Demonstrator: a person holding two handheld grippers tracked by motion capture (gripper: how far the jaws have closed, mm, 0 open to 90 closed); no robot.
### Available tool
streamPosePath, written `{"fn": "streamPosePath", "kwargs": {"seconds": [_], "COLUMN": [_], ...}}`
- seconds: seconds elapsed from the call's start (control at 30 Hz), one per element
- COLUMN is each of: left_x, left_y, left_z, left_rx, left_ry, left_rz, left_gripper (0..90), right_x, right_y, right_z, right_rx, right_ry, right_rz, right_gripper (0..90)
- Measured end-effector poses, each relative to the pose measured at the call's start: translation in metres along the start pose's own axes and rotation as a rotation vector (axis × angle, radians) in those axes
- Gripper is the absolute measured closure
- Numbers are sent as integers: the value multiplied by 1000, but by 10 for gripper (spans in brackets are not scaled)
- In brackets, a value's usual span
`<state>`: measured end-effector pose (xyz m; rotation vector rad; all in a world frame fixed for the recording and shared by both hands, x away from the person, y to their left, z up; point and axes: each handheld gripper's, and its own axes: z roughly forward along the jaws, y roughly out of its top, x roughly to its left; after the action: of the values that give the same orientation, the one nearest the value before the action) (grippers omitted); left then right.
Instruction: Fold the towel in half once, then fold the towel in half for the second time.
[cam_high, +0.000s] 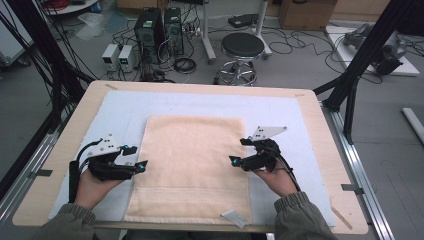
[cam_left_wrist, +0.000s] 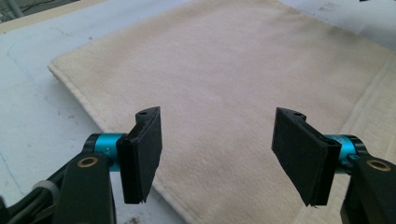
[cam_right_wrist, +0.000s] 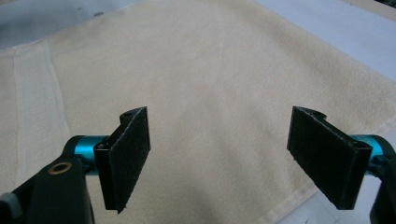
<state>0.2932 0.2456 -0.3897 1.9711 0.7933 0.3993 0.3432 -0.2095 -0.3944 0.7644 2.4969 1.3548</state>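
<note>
Towel (cam_high: 190, 165): cream to pale peach, plain pile, with a woven border band of the same colour toward 6 o'clock. White label (cam_high: 234, 217) at its 5 o'clock corner. Mat (cam_high: 300, 120) beneath: very pale blue-white. Table (cam_high: 65, 150): light wood tone. Left gripper (cam_high: 136, 156) and right gripper (cam_high: 239, 151): black bodies, black pads (cam_left_wrist: 144, 154), teal collars, grey top plates. Sleeves (cam_high: 300, 220): olive green.

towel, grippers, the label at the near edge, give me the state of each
towel: cream, lying flat and folded on the pale mat, held by neither gripper
left gripper: open, nothing between the jaws, at the towel's left edge
right gripper: open, nothing between the jaws, at the towel's right edge
white label: lying loose off the towel's near right corner
mat: spread flat on the wooden table
</note>
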Motion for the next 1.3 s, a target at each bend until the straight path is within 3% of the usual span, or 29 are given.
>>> {"fn": "streamPosePath", "kwargs": {"seconds": [0.23,0.47,0.7,0.87,1.07,1.3], "left_x": [9,26,47,69,95,110], "left_y": [7,22,57,73,65,50], "left_z": [5,9,11,23,51,80], "left_rx": [18,26,6,-3,15,26], "left_ry": [9,33,78,101,143,173], "left_rz": [-3,-21,-4,-27,-42,-97], "left_gripper": [338,339,345,362,420,407], "right_x": [-6,-17,-43,-62,-88,-108], "right_y": [4,17,41,56,48,31], "right_z": [3,1,-6,-2,17,37], "right_rx": [20,32,20,25,37,55], "right_ry": [-3,-18,-70,-116,-137,-150], "right_rz": [-1,-15,-9,-8,44,103], "right_gripper": [208,208,207,208,208,208]}}
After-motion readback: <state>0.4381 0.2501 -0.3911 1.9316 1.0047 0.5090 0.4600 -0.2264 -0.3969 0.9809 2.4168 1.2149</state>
